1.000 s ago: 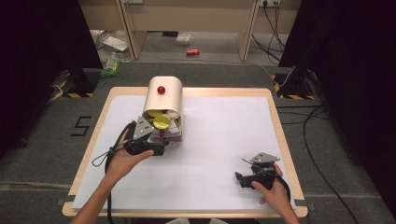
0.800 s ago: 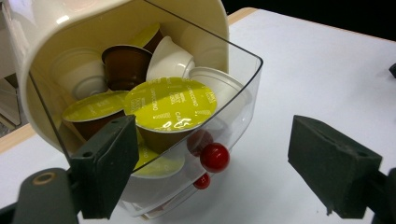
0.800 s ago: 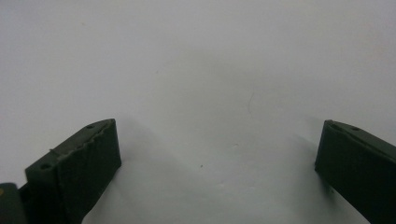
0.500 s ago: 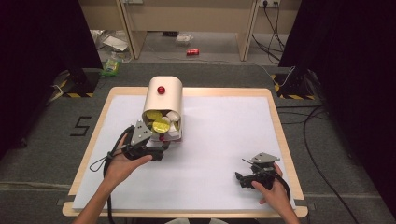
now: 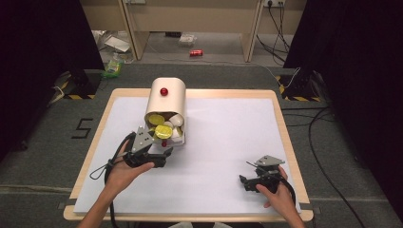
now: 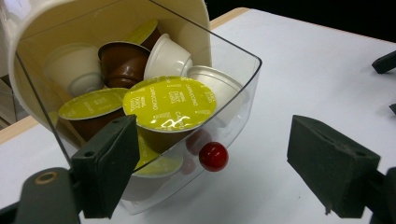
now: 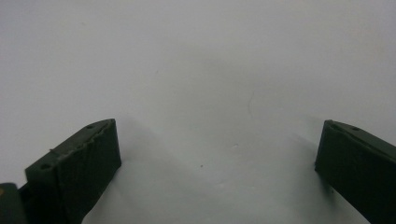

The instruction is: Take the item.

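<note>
My left gripper (image 5: pixel 161 153) backed off from bin (image 5: pixel 165 110) mouth since a second ago, now just short of clear drawer (image 6: pixel 233 88). Fingers (image 6: pixel 105 170) wide, nothing held. Drawer open, tipped toward me, pods (image 6: pixel 169 102) piled inside; red knob (image 6: pixel 213 156) between fingers, not touched. Likely lining up on knob or pod. Right gripper (image 5: pixel 247 181) parked on tabletop (image 5: pixel 228 137) well apart, fingers (image 7: pixel 81 168) wide, empty.

This looks like a lab or test room set up for recording. A table (image 5: pixel 237 142) with a white top stands on grey carpet between black curtains (image 5: pixel 43 57). Cables (image 5: pixel 328 137) trail over the floor, hazard tape (image 5: pixel 71 96) marks it, and, probably, litter (image 5: pixel 114 45) lies behind.
</note>
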A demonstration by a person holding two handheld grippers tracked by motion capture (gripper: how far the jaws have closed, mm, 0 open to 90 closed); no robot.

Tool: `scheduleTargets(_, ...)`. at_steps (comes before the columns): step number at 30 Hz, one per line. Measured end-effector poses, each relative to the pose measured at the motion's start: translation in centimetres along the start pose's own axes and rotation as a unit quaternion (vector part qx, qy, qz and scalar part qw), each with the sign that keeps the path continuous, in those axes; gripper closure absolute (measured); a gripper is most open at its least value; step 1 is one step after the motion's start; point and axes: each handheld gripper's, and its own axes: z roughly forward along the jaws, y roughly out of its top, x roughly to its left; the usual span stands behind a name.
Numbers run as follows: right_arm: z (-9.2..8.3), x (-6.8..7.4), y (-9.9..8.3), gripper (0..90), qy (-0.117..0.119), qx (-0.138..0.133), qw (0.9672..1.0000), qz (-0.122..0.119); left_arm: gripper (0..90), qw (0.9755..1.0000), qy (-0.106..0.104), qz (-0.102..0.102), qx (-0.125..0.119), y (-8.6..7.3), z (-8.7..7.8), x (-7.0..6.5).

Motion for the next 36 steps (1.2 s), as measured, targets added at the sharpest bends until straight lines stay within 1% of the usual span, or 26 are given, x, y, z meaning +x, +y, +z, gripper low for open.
scheduleTargets(1, 0.0, 0.0, 0.0, 0.5, 0.0, 0.0, 1.0, 0.0, 16.8, 1.0, -0.002, -0.005, 0.003, -0.1, -0.1, -0.1)
scheduleTargets(2, 0.0, 0.0, 0.0, 0.5, 0.0, 0.0, 1.0, 0.0, 16.8, 1.0, 0.0, 0.002, 0.0, -0.1, -0.1, -0.1)
scheduleTargets(3, 0.0, 0.0, 0.0, 0.5, 0.0, 0.0, 1.0, 0.0, 16.8, 1.0, 0.001, 0.004, 0.0, -0.1, -0.1, -0.1)
scheduleTargets(4, 0.0, 0.0, 0.0, 0.5, 0.0, 0.0, 1.0, -0.001, 16.8, 1.0, -0.001, -0.002, 0.003, -0.2, -0.2, -0.2)
scheduleTargets(5, 0.0, 0.0, 0.0, 0.5, 0.0, 0.0, 1.0, 0.0, 16.8, 1.0, -0.001, -0.002, 0.003, -0.2, -0.2, -0.3)
scheduleTargets(6, 0.0, 0.0, 0.0, 0.5, 0.0, 0.0, 1.0, 0.0, 16.8, 1.0, 0.0, 0.003, 0.0, -0.2, -0.2, -0.3)
scheduleTargets(7, 0.0, 0.0, 0.0, 0.5, 0.0, 0.0, 1.0, 0.0, 16.8, 1.0, 0.0, 0.003, 0.0, -0.3, -0.3, -0.3)
scheduleTargets(9, 0.0, 0.0, 0.0, 0.5, 0.0, 0.0, 1.0, 0.0, 16.8, 1.0, -0.001, -0.004, 0.002, -0.4, -0.3, -0.5)
scheduleTargets(11, 0.0, 0.0, 0.0, 0.5, 0.0, 0.0, 1.0, 0.0, 16.8, 1.0, 0.0, 0.003, -0.002, -0.4, -0.4, -0.4)
scheduleTargets(13, 0.0, 0.0, 0.0, 0.5, 0.0, 0.0, 1.0, 0.0, 16.8, 1.0, -0.001, -0.004, 0.001, -0.6, -0.5, -0.7)
scheduleTargets(14, 0.0, 0.0, 0.0, 0.5, 0.0, 0.0, 1.0, -0.001, 16.8, 1.0, -0.002, -0.004, 0.001, -0.6, -0.5, -0.7)
scheduleTargets(15, 0.0, 0.0, 0.0, 0.5, 0.0, 0.0, 1.0, -0.001, 16.9, 1.0, -0.001, 0.003, -0.002, -0.6, -0.5, -0.6)
scheduleTargets(16, 0.0, 0.0, 0.0, 0.5, 0.0, 0.0, 1.0, 0.0, 17.0, 1.0, -0.001, 0.003, -0.002, -0.6, -0.6, -0.7)
scheduleTargets(17, 0.0, 0.0, 0.0, 0.5, 0.0, 0.0, 1.0, 0.0, 17.0, 1.0, -0.004, -0.002, 0.003, -0.7, -0.7, -0.8)
scheduleTargets(18, 0.0, 0.0, 0.0, 0.5, 0.0, 0.0, 1.0, 0.0, 17.0, 1.0, -0.003, 0.003, 0.0, -0.7, -0.7, -0.7)
scheduleTargets(20, 0.0, 0.0, 0.0, 0.5, 0.0, 0.0, 1.0, 0.0, 17.0, 1.0, -0.003, 0.003, 0.0, -0.7, -0.7, -0.8)
scheduleTargets(23, 0.0, 0.0, 0.0, 0.5, 0.0, 0.0, 1.0, 0.0, 17.1, 1.0, -0.005, -0.005, 0.002, -0.9, -0.8, -1.0)
scheduleTargets(24, 0.0, 0.0, 0.0, 0.5, 0.0, 0.0, 1.0, -0.001, 17.2, 1.0, -0.004, 0.002, -0.002, -0.8, -0.8, -0.9)
scheduleTargets(26, 0.0, 0.0, 0.0, 0.5, 0.0, 0.0, 1.0, 0.0, 17.2, 1.0, -0.004, 0.002, -0.002, -0.9, -0.9, -0.9)
scheduleTargets(28, 0.0, 0.0, 0.0, 0.5, -0.001, 0.0, 1.0, -0.001, 17.4, 1.0, -0.006, -0.005, 0.002, -1.0, -1.0, -1.1)
scheduleTargets(29, 0.0, 0.0, 0.0, 0.5, 0.0, 0.0, 1.0, -0.001, 17.4, 1.0, -0.005, 0.002, -0.001, -1.0, -1.0, -1.0)
scheduleTargets(30, 0.0, 0.0, 0.0, 0.5, 0.0, 0.0, 1.0, 0.0, 17.5, 1.0, -0.005, 0.002, -0.001, -1.0, -1.0, -1.0)
scheduleTargets(32, 0.0, 0.0, 0.0, 0.5, 0.0, 0.0, 1.0, 0.0, 17.5, 1.0, -0.006, 0.001, -0.002, -1.1, -1.1, -1.1)
scheduleTargets(33, 0.0, 0.0, 0.0, 0.5, 0.0, 0.0, 1.0, -0.001, 17.6, 0.9999, -0.008, -0.007, 0.001, -1.1, -1.1, -1.2)
scheduleTargets(34, 0.0, 0.0, 0.0, 0.5, 0.0, 0.0, 1.0, -0.001, 17.6, 1.0, -0.006, -0.001, -0.002, -1.1, -1.1, -1.2)
scheduleTargets(36, 0.0, 0.0, 0.0, 0.5, 0.0, 0.0, 1.0, 0.0, 17.6, 1.0, -0.007, 0.0, -0.001, -1.2, -1.2, -1.2)
